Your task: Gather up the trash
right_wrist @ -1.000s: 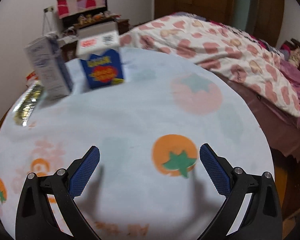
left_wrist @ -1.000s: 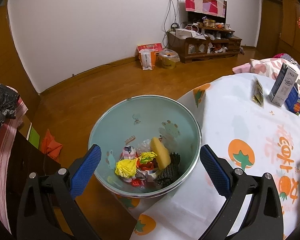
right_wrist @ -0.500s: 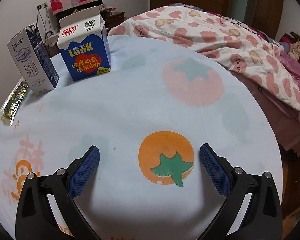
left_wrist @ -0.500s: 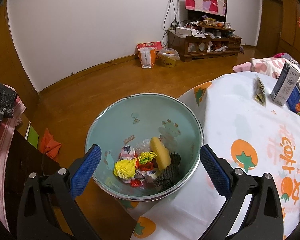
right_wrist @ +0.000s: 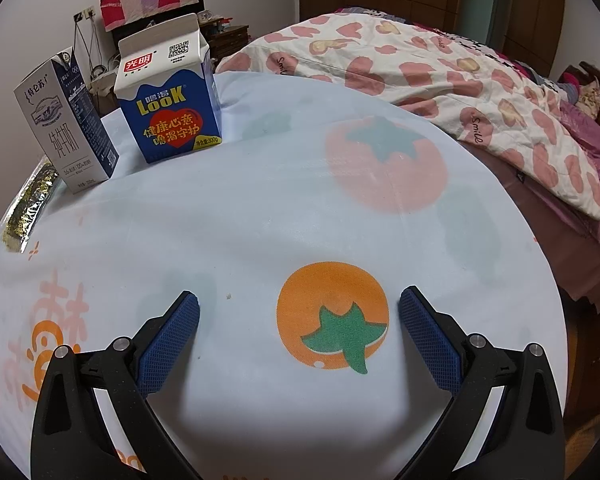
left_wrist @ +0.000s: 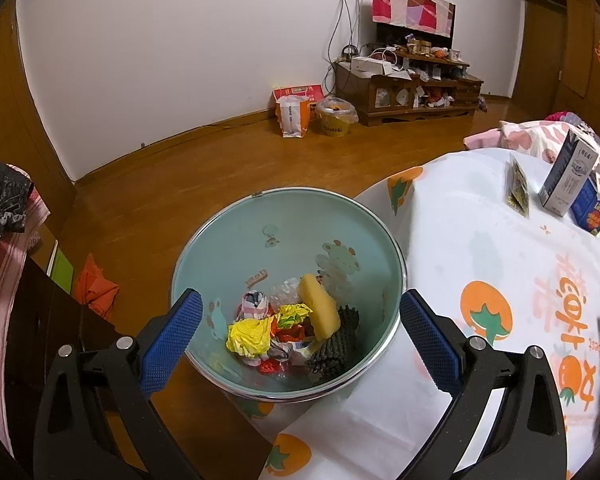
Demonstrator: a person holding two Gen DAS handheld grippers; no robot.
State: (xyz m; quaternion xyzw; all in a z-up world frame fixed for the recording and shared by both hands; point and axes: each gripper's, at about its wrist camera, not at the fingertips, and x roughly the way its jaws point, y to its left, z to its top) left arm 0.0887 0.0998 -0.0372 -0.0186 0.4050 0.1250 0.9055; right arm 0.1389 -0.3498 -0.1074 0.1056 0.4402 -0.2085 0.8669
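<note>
A pale green trash bin [left_wrist: 236, 232] stands on the floor by the table's edge, holding crumpled yellow paper [left_wrist: 249, 336], a yellow sponge [left_wrist: 320, 307] and wrappers. My left gripper [left_wrist: 300, 332] hangs open and empty over it. On the table stand a blue Look carton [right_wrist: 168, 92] and a grey-blue milk carton [right_wrist: 66, 128], with a foil snack packet [right_wrist: 34, 204] lying to their left. They also show in the left wrist view: blue carton [left_wrist: 592, 210], milk carton [left_wrist: 568, 180], packet [left_wrist: 516, 190]. My right gripper [right_wrist: 299, 332] is open and empty, low over the tablecloth, well short of the cartons.
The round table [right_wrist: 260, 208] has a white cloth with tomato prints. A bed with a heart-print quilt [right_wrist: 440, 76] lies just beyond it to the right. Wooden floor, a TV cabinet [left_wrist: 408, 88] and bags [left_wrist: 294, 114] stand by the far wall.
My right gripper has swung left and moved toward the cartons, which now look larger and nearer. My left gripper has stayed nearly still over the bin.
</note>
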